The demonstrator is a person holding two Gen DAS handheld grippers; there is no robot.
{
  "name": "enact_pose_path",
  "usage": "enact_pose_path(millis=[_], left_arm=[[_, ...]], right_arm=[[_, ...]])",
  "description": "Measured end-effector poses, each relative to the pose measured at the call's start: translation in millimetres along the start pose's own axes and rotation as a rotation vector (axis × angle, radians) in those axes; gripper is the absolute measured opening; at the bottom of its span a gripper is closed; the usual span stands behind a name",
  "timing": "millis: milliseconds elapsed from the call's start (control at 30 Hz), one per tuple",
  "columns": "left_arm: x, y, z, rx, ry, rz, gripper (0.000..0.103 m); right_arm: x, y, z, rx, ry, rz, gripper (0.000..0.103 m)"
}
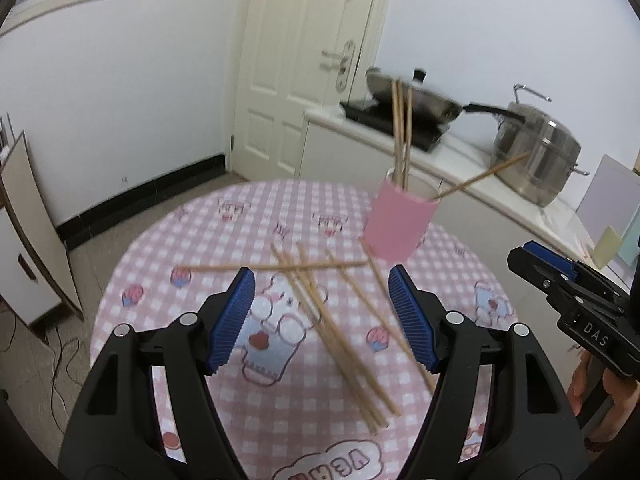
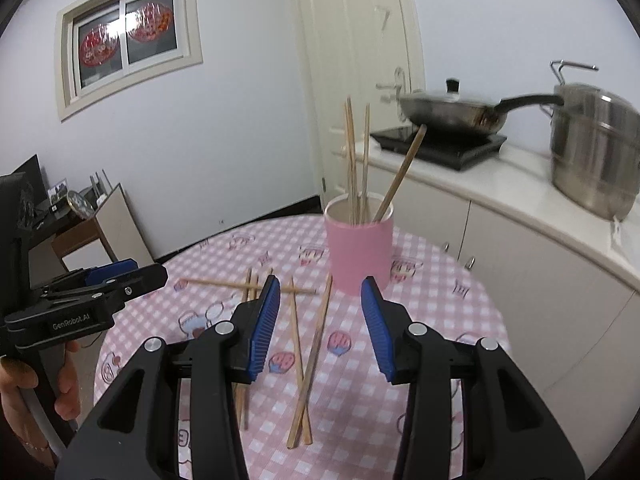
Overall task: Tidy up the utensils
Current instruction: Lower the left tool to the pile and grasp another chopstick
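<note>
On the table (image 1: 168, 240), under a pink checked cloth with cartoon prints, loose chopsticks (image 1: 340, 336) lie scattered in a crossing heap, and a pink cup (image 1: 396, 224) stands behind them with several sticks already upright in it and one leaning out to the side.

The left gripper (image 1: 322, 316) hangs just above the heap with its jaws wide and nothing between the blue pads. In its view most of the sticks run from far-left to near-right, slantwise across the gap between the jaws, while one lies crosswise on top at the far end. The right gripper (image 2: 320, 328) is also empty, its jaws about half apart. Two crossed sticks (image 2: 308, 360) lie straight ahead of it, their long axes running roughly along the line it points, away toward the cup (image 2: 358, 248). That pair seems the nearer catch for the right hand, and the thicker bundle belongs to the left. Either grip likely wants the pads closing across a stick's width, so the left wrist may need to turn a little.

Behind the table a white counter (image 2: 520, 184) carries a hob with a lidded pan (image 2: 448, 112) and a steel pot (image 2: 596, 148). A white door (image 1: 304, 80) and a small window (image 2: 128, 36) break pale walls.
</note>
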State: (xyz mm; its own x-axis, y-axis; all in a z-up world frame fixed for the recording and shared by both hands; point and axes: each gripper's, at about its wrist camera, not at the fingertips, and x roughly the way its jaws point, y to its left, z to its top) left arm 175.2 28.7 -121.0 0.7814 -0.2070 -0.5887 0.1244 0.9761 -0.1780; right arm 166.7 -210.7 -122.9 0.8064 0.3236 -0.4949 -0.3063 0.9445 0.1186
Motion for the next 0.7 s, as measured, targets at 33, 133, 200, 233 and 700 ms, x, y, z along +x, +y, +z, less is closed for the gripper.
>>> enact_pose_path(millis=[33, 133, 200, 233, 700], left_arm=[[6, 5, -3, -0.012, 0.025, -0.003, 0.069], [21, 12, -14, -0.034, 0.082, -0.013, 0.069], [35, 15, -21, -0.048, 0.126, -0.017, 0.069], [40, 16, -23, -0.051, 0.141, -0.019, 0.069], [115, 23, -37, -0.042, 0.295, 0.075, 0.061]], right_arm=[[4, 0, -3, 0.001, 0.012, 0.002, 0.040], [16, 2, -12, 0.002, 0.047, 0.004, 0.040], [24, 2, -17, 0.001, 0.069, 0.006, 0.040], [27, 2, -18, 0.001, 0.078, 0.007, 0.040], [77, -16, -37, 0.017, 0.203, 0.032, 0.040]])
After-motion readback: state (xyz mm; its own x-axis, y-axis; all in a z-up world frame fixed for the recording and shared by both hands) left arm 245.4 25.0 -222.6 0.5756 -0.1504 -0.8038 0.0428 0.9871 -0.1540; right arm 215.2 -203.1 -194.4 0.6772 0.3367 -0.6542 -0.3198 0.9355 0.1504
